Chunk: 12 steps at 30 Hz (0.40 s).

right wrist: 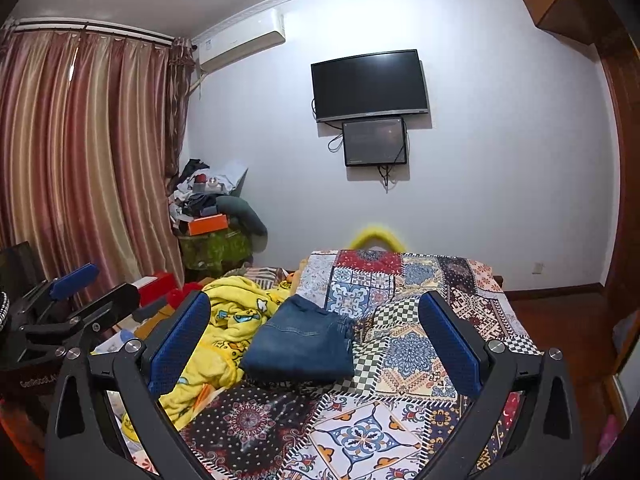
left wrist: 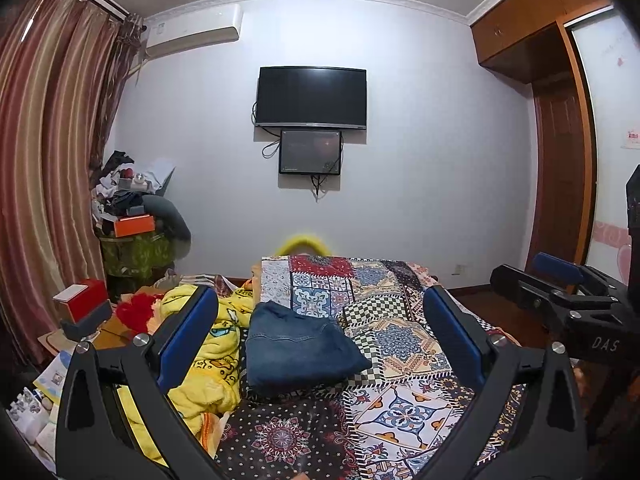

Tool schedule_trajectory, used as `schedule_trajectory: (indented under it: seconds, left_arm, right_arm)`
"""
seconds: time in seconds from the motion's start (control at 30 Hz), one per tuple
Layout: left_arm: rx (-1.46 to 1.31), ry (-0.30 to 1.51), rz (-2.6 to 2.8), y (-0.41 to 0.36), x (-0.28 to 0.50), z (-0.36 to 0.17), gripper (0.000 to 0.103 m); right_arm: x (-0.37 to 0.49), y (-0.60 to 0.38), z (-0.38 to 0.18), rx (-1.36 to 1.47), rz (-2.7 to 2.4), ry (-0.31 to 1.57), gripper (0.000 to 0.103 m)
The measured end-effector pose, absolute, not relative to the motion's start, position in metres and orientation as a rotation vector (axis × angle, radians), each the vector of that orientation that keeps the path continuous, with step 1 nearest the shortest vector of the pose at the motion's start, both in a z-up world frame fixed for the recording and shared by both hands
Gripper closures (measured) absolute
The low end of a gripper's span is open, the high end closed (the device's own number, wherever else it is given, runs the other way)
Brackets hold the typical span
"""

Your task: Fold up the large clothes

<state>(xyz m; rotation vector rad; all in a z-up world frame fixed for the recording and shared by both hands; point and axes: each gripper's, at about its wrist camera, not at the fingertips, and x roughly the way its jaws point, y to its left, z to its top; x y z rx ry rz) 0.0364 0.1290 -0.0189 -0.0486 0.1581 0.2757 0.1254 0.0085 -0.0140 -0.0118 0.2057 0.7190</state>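
A pair of blue jeans [left wrist: 296, 350] lies folded into a compact rectangle on the patchwork bedspread [left wrist: 404, 332], near the bed's middle. My left gripper [left wrist: 320, 304] hovers above and behind the jeans, open, its blue pads wide apart with nothing between them. In the right wrist view the same folded jeans [right wrist: 304, 344] sit ahead on the bedspread [right wrist: 416, 352], and my right gripper [right wrist: 314, 312] is also open and empty. The right gripper's body [left wrist: 560, 296] shows at the right edge of the left wrist view; the left gripper [right wrist: 76, 292] shows at the left edge of the right wrist view.
A crumpled yellow cartoon blanket [left wrist: 208, 344] lies left of the jeans. Red boxes [left wrist: 84, 300] and clutter crowd the bed's left side by the striped curtain [left wrist: 44, 160]. A piled stand [left wrist: 136, 232] fills the corner. A TV [left wrist: 310, 98] hangs on the far wall; wardrobe [left wrist: 560, 100] at right.
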Motion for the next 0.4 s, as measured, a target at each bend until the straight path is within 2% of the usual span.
schedule_trajectory:
  seconds: [0.4]
  left_arm:
    - [-0.057, 0.169, 0.264, 0.1306, 0.0392, -0.0209, 0.000]
  right_arm:
    - [0.1268, 0.0107, -0.0156, -0.006, 0.724, 0.217, 0.000]
